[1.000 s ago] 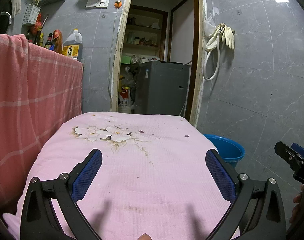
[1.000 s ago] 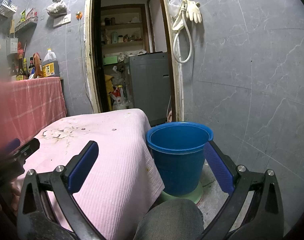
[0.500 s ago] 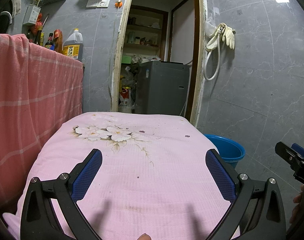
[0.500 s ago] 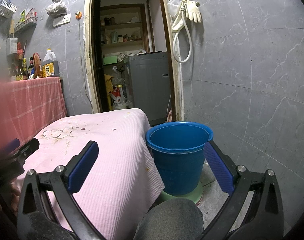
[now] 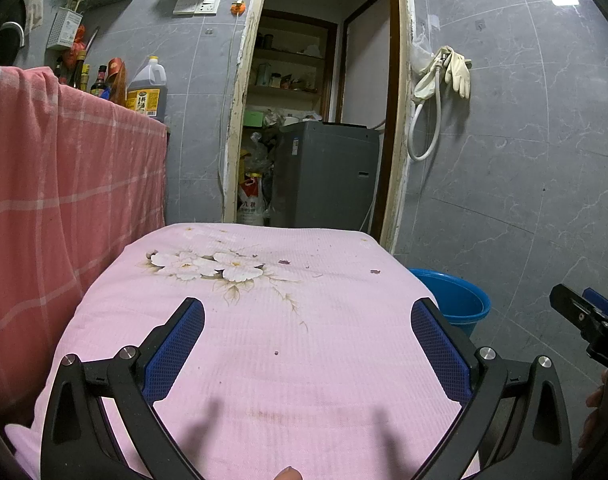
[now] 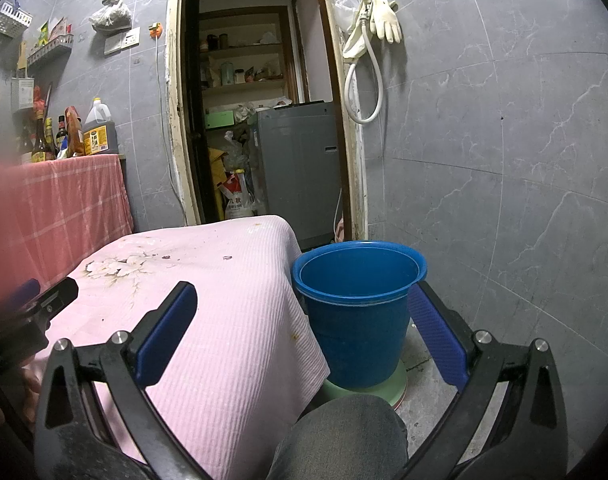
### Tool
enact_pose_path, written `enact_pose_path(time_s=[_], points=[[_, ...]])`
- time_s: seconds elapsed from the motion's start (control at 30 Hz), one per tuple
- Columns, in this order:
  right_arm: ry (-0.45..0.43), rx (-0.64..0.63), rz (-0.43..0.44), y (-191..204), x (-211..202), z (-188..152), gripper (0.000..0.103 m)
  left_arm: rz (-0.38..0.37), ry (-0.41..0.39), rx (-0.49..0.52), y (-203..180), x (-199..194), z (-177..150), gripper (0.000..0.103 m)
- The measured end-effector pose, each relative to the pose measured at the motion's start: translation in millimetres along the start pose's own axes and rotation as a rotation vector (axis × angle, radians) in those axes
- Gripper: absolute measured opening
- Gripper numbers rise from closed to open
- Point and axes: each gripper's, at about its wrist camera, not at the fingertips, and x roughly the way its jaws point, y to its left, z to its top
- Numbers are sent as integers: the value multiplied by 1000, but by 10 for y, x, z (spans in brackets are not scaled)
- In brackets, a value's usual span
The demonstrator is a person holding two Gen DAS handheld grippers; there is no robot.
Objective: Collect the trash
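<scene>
I see my left hand-held gripper wide and empty over the pink-clothed bench; my right hand-held gripper, also wide, frames the blue bucket, its inside possibly empty, its base half hidden by my knee.

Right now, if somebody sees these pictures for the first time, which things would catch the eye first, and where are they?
First comes the pink flowered cloth covering the table in the middle, with small dark scraps scattered on its far part. Next is the bright blue bucket standing on the floor beside the table's right edge. Both the left hand-held gripper and the right hand-held gripper are wide open and empty.
</scene>
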Motion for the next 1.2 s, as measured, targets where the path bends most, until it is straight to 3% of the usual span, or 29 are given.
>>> enact_pose_path(time_s=[1.2], points=[[2,2,1,-1,-3,8,103,0,2,-5,17,-6,4,101]])
